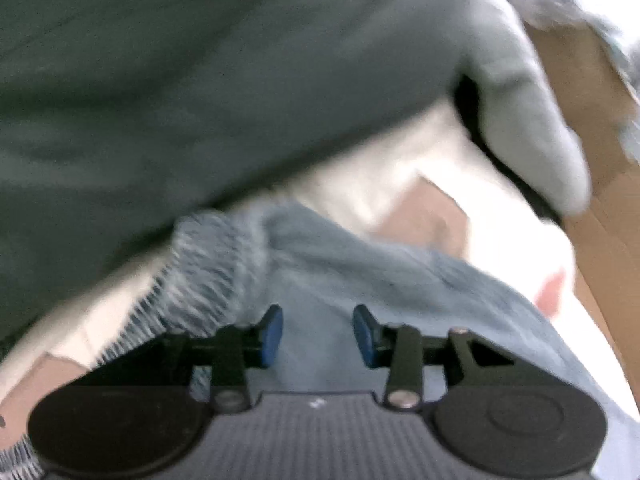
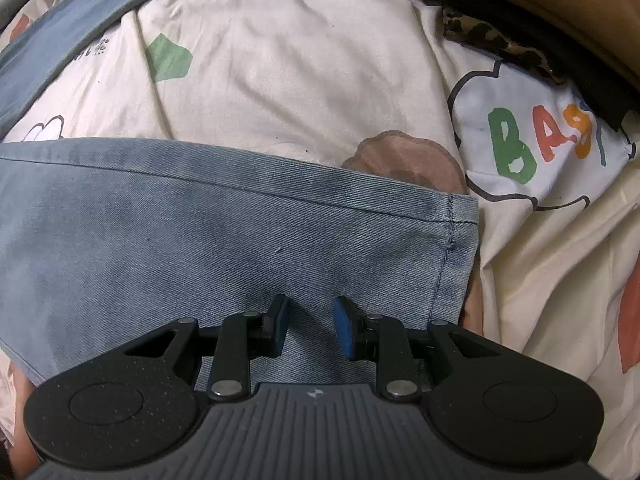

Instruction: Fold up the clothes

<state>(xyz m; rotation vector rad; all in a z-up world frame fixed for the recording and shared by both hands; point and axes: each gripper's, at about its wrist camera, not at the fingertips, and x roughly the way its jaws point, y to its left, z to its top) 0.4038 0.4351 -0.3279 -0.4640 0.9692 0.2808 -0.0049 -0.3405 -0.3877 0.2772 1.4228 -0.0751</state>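
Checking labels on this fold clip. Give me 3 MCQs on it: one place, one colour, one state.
1. Where does the hemmed corner of the light blue denim garment lie?
A. on the cream printed bedsheet
B. in a basket
C. on a hanger

2. What colour is the first letter of the print "BAS"?
A. orange
B. green
C. blue

3. How do the right gripper jaws stand?
A. clamped on a sock
B. apart, over denim
C. out of view

Answers: 1 A, the corner rests flat on the sheet. 2 B, the B is green. 3 B, a gap shows between the blue pads, with denim behind it.
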